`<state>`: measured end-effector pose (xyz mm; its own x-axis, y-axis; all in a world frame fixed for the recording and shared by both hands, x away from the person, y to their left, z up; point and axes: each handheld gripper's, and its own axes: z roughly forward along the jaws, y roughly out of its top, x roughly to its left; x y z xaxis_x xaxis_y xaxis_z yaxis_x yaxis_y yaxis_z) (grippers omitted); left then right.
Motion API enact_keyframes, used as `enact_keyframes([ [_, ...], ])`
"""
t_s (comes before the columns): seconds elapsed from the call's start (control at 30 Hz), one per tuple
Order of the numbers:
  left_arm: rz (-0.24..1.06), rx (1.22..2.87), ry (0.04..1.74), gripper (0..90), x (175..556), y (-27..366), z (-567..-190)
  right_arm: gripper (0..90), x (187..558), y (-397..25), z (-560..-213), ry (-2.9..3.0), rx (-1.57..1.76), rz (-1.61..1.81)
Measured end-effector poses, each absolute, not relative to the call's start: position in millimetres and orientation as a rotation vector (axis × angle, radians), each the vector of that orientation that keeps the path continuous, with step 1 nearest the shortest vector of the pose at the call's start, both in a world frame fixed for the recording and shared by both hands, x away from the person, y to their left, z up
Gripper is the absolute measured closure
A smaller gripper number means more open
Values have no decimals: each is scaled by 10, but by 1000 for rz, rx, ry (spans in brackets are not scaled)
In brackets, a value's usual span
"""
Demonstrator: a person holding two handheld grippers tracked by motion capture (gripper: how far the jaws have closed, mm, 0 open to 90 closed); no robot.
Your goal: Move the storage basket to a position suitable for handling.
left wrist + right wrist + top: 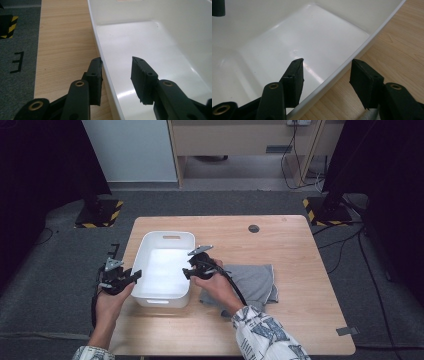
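1. The white plastic bin (165,270) sits on the left half of the wooden table (290,255), its long sides running away from the person; a grey cloth (252,282) lies crumpled just beside its right wall, partly under the right hand (217,287).
2. The left gripper (134,276) is at the bin's left rim near the front corner; in the left gripper view its jaws stand apart with the thin rim (103,67) between them, one pad outside over the table (65,45) and one inside over the bin floor; neither pad visibly presses the wall.
3. The right gripper (187,272) is at the right rim; in the right gripper view its jaws also gape, straddling the rim (347,67), with one pad inside and one over the wood; nothing is clamped.
4. The bin is smooth, glossy and round-cornered, with a slot handle (171,237) in the far wall and light glaring off its floor; the jaw pads are black and ribbed; the tabletop is pale wood grain with a round dark cable port (254,228).
5. Around the table: grey carpet (60,265); yellow-and-black hazard-striped stand bases (100,212) at both far corners; trailing cables (295,165); a black floor marking shaped like a letter E (17,62).
6. The person's right sleeve (265,335) is white with a grey pattern.
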<state>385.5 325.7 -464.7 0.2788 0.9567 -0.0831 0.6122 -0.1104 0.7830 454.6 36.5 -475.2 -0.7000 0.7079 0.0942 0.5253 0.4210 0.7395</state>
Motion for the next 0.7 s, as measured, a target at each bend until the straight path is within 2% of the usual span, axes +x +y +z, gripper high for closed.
enact_keyframes([
  [0.7, 599, 1808, 1425, 587, 3884, 3106, -4660, 458, 4630, 255, -4767, 2438, 1095, 1127],
])
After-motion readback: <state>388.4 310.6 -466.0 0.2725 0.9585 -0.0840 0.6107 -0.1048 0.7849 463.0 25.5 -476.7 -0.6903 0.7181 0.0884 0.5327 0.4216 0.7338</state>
